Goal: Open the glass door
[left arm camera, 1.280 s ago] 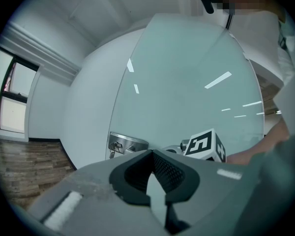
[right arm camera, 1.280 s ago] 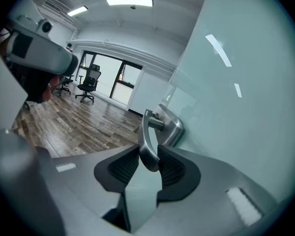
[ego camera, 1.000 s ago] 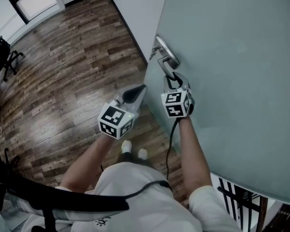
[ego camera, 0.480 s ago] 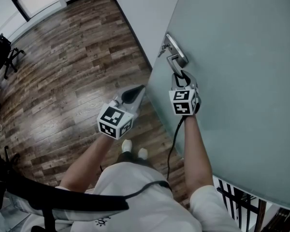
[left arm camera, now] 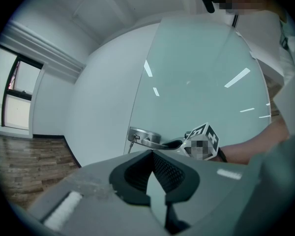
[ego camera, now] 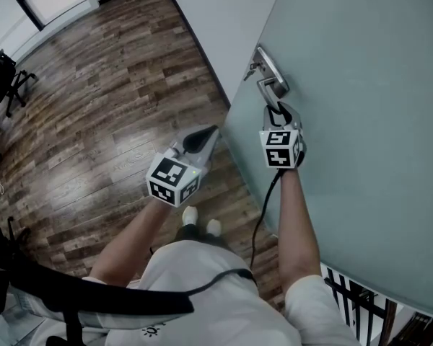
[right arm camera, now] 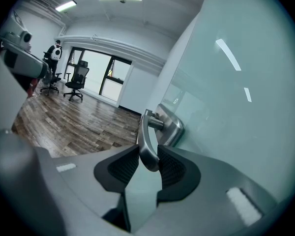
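Clamped on the metal door handle (right arm camera: 145, 136), the right gripper (right arm camera: 148, 159) presses its ribbed pads (right arm camera: 171, 168) against both sides of the lever's free end, and the person's bare forearm (ego camera: 294, 215) reaches in behind it. That lever runs back to a steel plate (right arm camera: 171, 127) fixed on the frosted glass door (ego camera: 361, 121), near the door's edge. To the left, the left gripper (ego camera: 206, 135) hangs free in the air, its jaws brought together with nothing between them, its tip pointing toward the door's edge without touching it. Behind lie a white wall (ego camera: 216, 20) and wooden floor (ego camera: 101, 99), with office chairs (right arm camera: 76, 80) well apart from the door.
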`<state>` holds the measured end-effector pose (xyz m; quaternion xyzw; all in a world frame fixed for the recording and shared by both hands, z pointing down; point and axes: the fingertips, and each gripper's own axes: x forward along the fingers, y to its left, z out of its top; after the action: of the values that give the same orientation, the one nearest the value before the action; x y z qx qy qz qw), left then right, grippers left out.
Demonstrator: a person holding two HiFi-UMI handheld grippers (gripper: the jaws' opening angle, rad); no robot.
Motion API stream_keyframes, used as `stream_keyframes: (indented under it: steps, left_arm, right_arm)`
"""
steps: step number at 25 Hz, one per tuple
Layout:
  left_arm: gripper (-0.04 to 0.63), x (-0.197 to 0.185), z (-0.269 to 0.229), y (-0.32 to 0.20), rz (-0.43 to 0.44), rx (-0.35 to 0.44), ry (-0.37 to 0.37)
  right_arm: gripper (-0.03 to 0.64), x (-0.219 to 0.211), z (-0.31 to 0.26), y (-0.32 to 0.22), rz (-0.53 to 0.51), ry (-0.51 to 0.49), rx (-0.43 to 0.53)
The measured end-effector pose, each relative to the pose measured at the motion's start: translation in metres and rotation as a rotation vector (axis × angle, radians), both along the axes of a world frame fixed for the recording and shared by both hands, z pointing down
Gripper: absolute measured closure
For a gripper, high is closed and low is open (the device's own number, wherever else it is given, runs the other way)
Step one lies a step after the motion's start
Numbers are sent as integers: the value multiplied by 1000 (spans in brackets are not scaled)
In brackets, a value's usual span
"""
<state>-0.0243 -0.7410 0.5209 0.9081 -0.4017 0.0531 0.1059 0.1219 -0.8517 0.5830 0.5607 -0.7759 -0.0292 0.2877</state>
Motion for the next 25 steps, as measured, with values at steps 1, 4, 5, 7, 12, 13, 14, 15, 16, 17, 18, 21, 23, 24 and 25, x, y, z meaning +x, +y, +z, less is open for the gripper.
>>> stream_keyframes:
  steps: [1,4,5,7,12,13,14,15,16,17,18,21,23,24,25]
  left_arm:
    - [594,0,0,0,0,0,0]
    - [594,0,0,-2,-1,-1,-1]
    - [594,1,-1,-3,-1,0,-1]
    - [594,1,-2,-3,-2,5,-1]
    - [594,-2,-4,7,-15,4,0]
    - [594,-4,-5,10,-19,5,2]
    - [594,-5,-6,12,-23,7,4]
    - [594,-6,-8,15,-26,9,7]
    - [594,-6,-11,17,-29,13,9]
    - [594,-7,-14,20,-31,18,13]
    - [594,-8,-18,24,-34,23,16]
    - [594,-11,-27,34,-39,43,22]
    - [594,-14,-34,42,-44,56,25]
    - [594,-17,-37,46,-48,63,28]
    - [594,-18,-41,50,-51,70,30]
  right_arm:
    - [492,0,0,0,2,1,1]
    - [492,0,1,0,5,5,5]
    - [492,1,1,-1,6,4,6]
    - [488,2,1,-2,6,9,9]
    - [427,-3,-7,17,-46,85,43]
    - [423,-4,-11,23,-58,90,56]
    - [422,-6,-17,30,-69,88,69]
    - [423,-8,-23,37,-78,80,82]
    - [425,-11,-29,46,-84,65,95]
    - [431,-13,-36,55,-89,43,107]
    - [461,-16,-44,65,-93,11,116]
    - [576,-29,-61,100,-118,-147,120]
    - [607,-39,-68,124,-140,-291,97]
    - [607,-43,-72,135,-149,-366,86]
    - [607,-46,-78,146,-154,-435,80]
